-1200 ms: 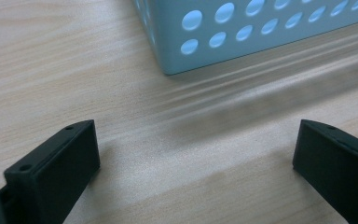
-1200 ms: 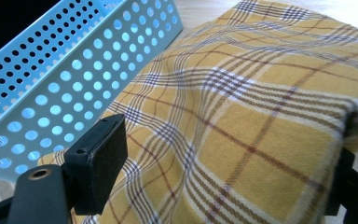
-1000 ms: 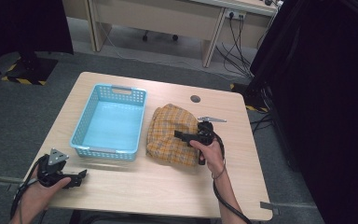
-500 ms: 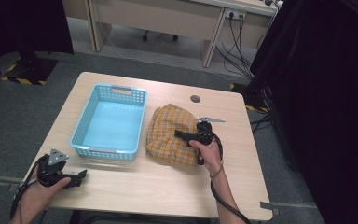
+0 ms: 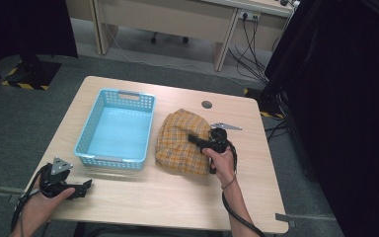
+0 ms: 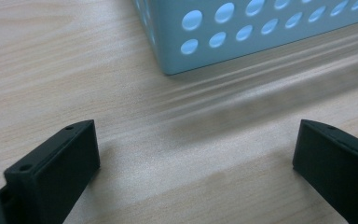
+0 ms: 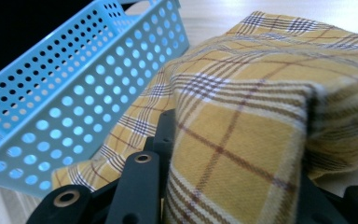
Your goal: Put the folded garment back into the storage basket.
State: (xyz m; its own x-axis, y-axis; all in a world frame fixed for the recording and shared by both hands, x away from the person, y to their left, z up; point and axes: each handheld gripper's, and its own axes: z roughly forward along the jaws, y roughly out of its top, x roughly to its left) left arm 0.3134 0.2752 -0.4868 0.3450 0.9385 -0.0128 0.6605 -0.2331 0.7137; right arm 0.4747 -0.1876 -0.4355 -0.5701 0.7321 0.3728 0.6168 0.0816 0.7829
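A light wooden surface (image 5: 177, 197) with rounded corners stands on a grey carpeted floor (image 5: 24, 123). Behind it runs a long pale desk (image 5: 177, 19), and under that desk black cables (image 5: 249, 54) hang from a wall socket (image 5: 246, 16). Dark curtains (image 5: 345, 98) close off one side of the room. Yellow-and-black hazard tape (image 5: 27, 85) marks the floor at the opposite side.

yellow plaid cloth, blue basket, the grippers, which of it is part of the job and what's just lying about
In the job:
- yellow plaid cloth, a fold pinched in the right gripper, whose jaws have just been closing
- blue basket beside it

Lying about:
- left gripper, open over bare table
- desk and cables behind
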